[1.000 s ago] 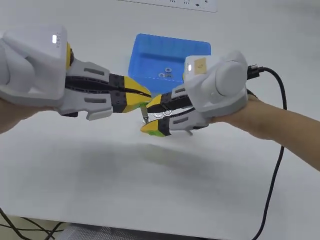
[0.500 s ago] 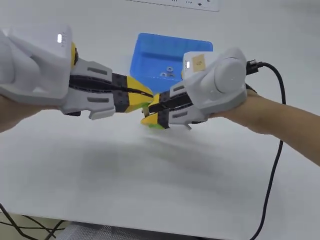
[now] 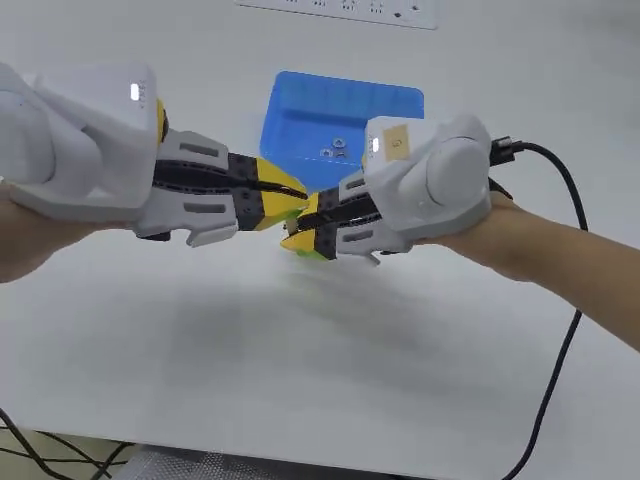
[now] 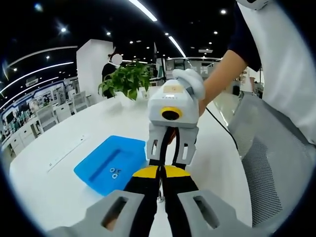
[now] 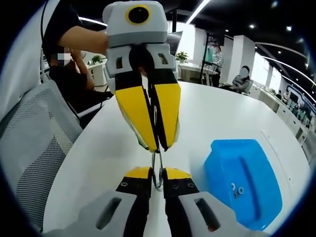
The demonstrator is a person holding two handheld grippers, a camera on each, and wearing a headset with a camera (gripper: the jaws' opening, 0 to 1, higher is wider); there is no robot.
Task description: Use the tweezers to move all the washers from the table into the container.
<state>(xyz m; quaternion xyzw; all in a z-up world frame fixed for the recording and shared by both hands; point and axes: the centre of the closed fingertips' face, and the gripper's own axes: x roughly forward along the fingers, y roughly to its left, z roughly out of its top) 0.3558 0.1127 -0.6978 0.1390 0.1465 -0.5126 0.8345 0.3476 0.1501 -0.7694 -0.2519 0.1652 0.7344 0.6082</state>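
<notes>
My left gripper (image 3: 298, 195) and right gripper (image 3: 298, 228) meet tip to tip above the white table, just in front of the blue container (image 3: 300, 100). Thin metal tweezers (image 5: 156, 163) run between both pairs of jaws. In the right gripper view the left gripper (image 5: 157, 143) pinches their upper part with its yellow jaws. The right gripper (image 5: 157, 175) is shut on their lower end. The left gripper view shows my own jaws (image 4: 162, 173) closed, facing the right gripper (image 4: 165, 165). A few washers (image 3: 335, 148) lie inside the container. The grippers hide the table beneath them.
A black cable (image 3: 560, 330) trails from the right gripper toward the table's front edge. A socket strip (image 3: 350, 8) sits at the far edge. A mesh chair (image 4: 276, 148) stands beside the table.
The right gripper has risen toward the left gripper's tip and its jaws have closed in on the tweezers. Loose washers seen on the table between its jaws are now hidden.
</notes>
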